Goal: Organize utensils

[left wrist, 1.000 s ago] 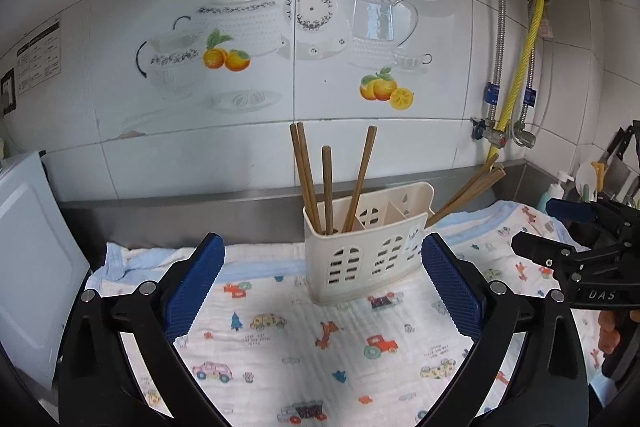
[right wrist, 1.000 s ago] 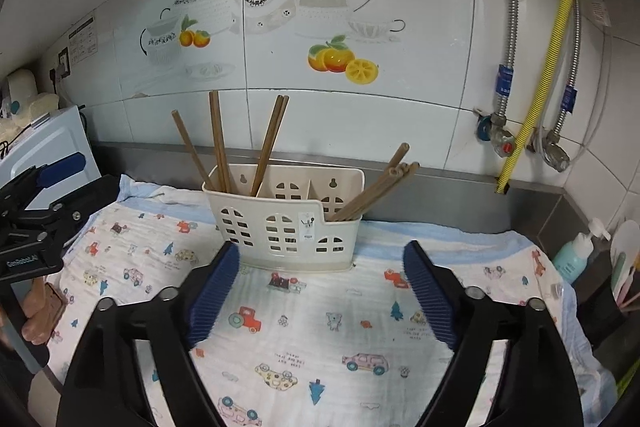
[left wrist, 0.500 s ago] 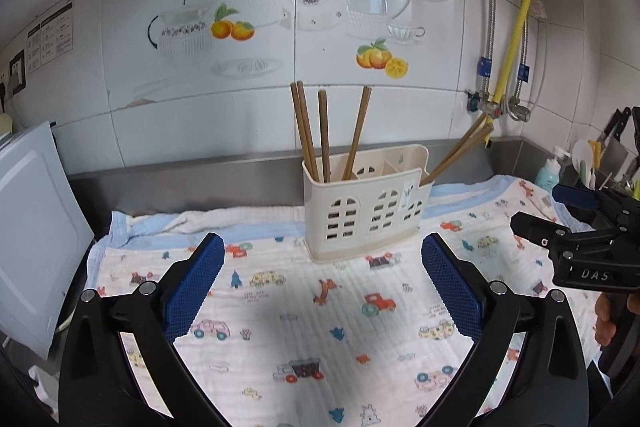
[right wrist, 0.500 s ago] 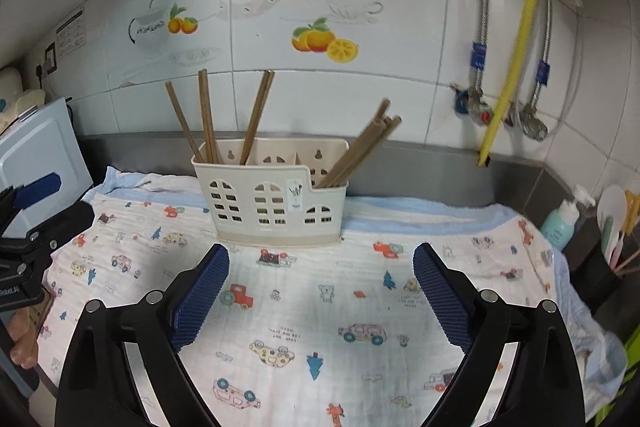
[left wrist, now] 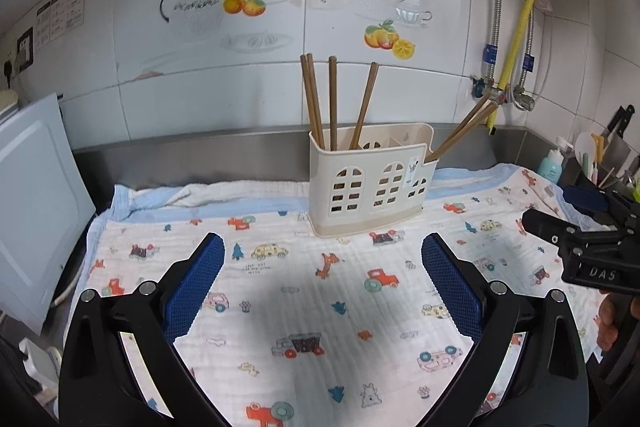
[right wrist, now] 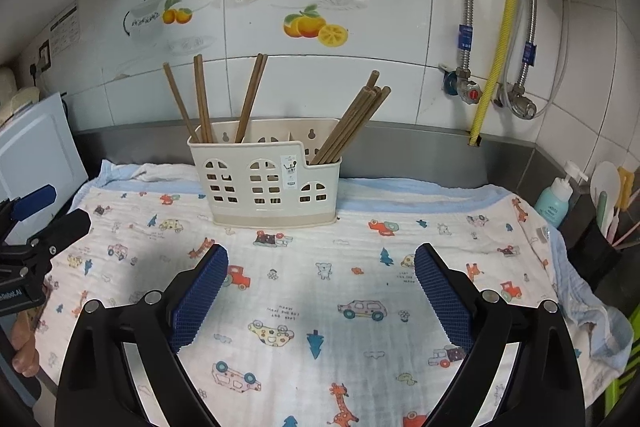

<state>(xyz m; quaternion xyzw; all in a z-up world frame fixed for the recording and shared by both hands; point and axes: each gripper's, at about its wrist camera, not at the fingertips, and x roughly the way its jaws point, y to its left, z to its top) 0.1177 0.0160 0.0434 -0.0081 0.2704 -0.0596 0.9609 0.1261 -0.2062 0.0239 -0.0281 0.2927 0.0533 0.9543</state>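
Observation:
A cream plastic utensil holder (left wrist: 370, 183) (right wrist: 266, 183) stands on a printed cloth at the back of the counter. Several brown chopsticks (left wrist: 332, 103) (right wrist: 202, 99) stand in its left compartment. Several more chopsticks (left wrist: 464, 127) (right wrist: 352, 123) lean out to the right from its right compartment. My left gripper (left wrist: 322, 267) is open and empty, above the cloth in front of the holder. My right gripper (right wrist: 320, 277) is open and empty, also in front of the holder. Each gripper shows at the edge of the other's view, the right one (left wrist: 588, 231) and the left one (right wrist: 36, 227).
The cloth (left wrist: 320, 307) (right wrist: 360, 307) with cartoon cars covers the counter. A white appliance (left wrist: 32, 203) stands at the left. A teal bottle (right wrist: 558, 199) and a dark pot of utensils (right wrist: 600, 247) stand at the right. Pipes and valves (right wrist: 480, 91) run down the tiled wall.
Both grippers have drawn back from the holder and risen a little, so it looks smaller and farther. Both stay open and empty.

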